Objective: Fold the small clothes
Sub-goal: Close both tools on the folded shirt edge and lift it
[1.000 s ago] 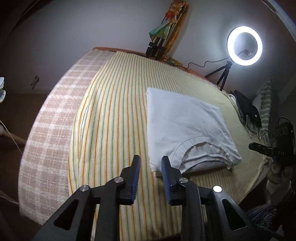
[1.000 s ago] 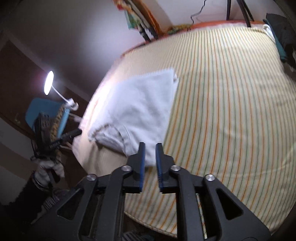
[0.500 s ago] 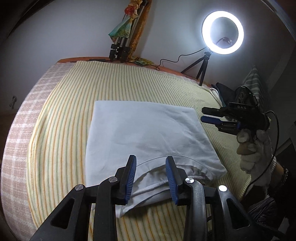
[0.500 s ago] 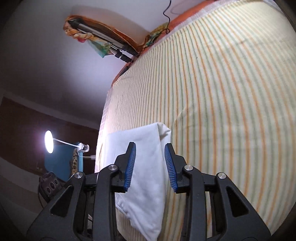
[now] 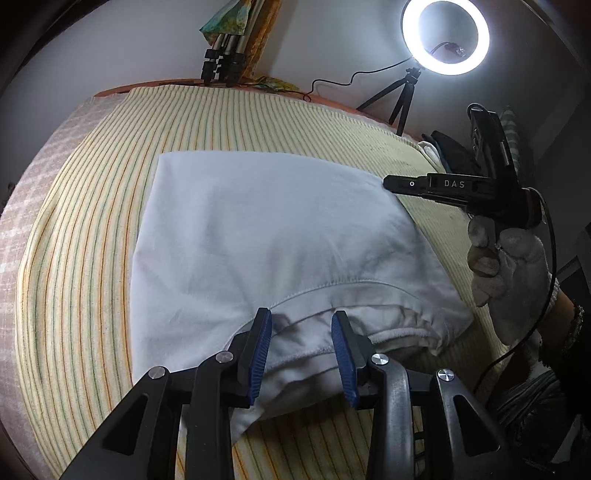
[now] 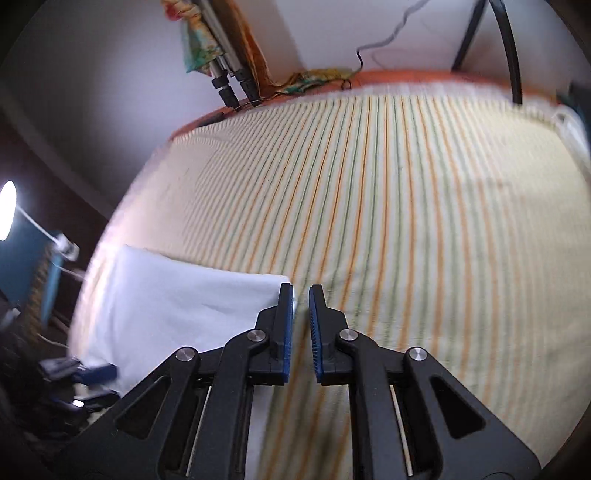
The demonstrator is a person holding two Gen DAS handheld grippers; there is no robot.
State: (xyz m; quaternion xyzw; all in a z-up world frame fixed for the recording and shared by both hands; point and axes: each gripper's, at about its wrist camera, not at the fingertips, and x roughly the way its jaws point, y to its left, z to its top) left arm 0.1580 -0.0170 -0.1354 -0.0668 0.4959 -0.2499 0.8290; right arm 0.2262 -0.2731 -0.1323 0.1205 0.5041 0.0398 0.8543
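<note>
Both moved in — left hand-held gripper (image 5: 301, 354) widened over shirt (image 5: 266, 236); right (image 6: 301, 325) narrowed, empty.

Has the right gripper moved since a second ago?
Yes. The right gripper has come in from beyond the bed's edge to the white garment's far right corner.

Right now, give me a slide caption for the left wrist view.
Left tool open over the neckline of a folded white shirt on a striped bedsheet, ring light behind.
</note>
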